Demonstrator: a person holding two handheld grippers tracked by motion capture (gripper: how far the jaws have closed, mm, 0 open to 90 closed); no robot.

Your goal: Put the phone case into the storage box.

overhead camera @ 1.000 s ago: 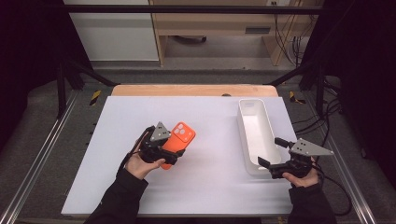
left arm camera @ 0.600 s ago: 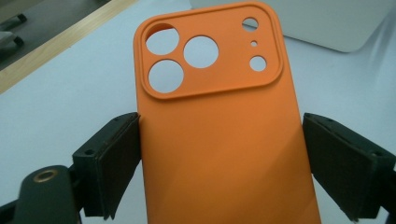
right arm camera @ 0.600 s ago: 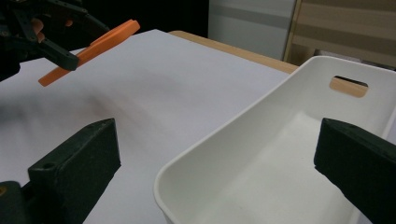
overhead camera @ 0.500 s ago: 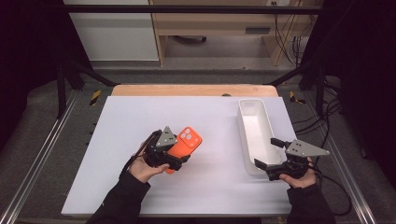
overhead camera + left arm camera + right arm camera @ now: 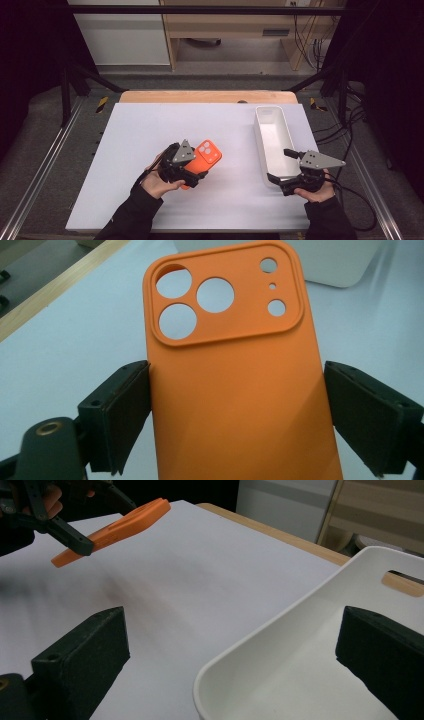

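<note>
Bright, even overhead light on the white table (image 5: 150,130); dark, dim surroundings; slight softness.

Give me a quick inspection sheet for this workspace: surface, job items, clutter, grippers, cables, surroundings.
Surface: white board on a wooden table, bare around the work.
Job's things: orange phone case, camera cutouts up, lifted off the board; white bin at right, nothing seen inside.
Clutter: nothing seen.
Grippers: left gripper shut on the case, pads on its long edges; right gripper open, jaws astride the bin's near corner, not touching.
Cables: bundle off the table's right edge; one trails from the right gripper.
Surroundings: dark frame rails, wooden furniture behind.
</note>
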